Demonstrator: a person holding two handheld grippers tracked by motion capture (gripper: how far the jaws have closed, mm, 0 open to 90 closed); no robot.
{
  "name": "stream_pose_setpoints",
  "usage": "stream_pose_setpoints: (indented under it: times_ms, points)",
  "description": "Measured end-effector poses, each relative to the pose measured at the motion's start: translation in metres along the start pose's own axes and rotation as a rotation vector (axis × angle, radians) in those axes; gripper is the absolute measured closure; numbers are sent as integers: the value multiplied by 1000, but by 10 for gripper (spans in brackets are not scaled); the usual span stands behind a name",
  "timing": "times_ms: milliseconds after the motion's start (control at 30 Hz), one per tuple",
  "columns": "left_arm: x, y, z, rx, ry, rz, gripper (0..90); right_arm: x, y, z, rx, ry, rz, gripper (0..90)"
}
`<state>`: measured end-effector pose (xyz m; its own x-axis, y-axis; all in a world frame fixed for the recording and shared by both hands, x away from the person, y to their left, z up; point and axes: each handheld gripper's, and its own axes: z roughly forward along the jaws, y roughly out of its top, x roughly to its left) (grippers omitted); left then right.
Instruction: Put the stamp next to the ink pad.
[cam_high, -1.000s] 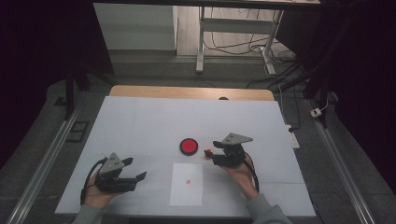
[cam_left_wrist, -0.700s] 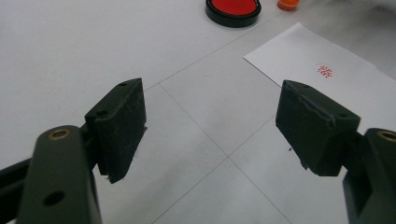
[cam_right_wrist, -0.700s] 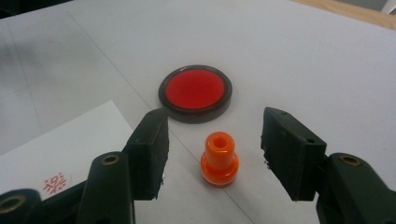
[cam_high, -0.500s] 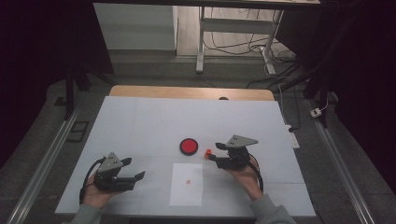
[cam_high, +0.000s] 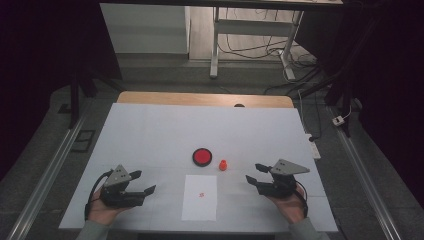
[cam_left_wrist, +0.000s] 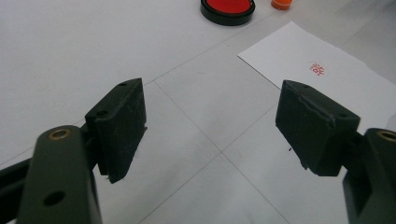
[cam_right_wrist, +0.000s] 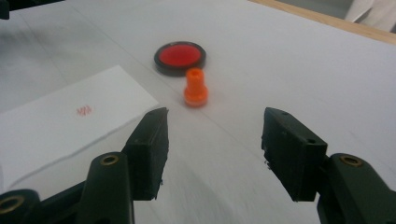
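Observation:
A small orange stamp stands upright on the white table, just right of a round red ink pad. In front of them lies a white paper sheet bearing a red stamp mark. My right gripper is open and empty, to the right of the stamp and apart from it. My left gripper rests open and empty, left of the sheet.
The white tabletop ends at a wooden strip along its far side. Metal rails run along both sides of the table. A desk frame with cables stands on the floor beyond.
My right gripper has drawn back to the right and toward the person, away from the orange stamp, which stays standing beside the ink pad. The left gripper has kept still.

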<state>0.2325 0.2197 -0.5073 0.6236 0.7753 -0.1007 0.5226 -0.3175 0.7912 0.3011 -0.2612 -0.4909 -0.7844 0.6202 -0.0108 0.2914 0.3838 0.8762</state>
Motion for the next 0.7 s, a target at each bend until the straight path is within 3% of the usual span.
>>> stream_pose_setpoints:
  times_ms: [233,700]
  points:
    - [-1,0,2,11,-5,-1,246,-11,-17,-20,2,-25,6,410]
    - [1,-1,2,12,-5,-1,244,-12,-18,-20,1,-26,-6,410]
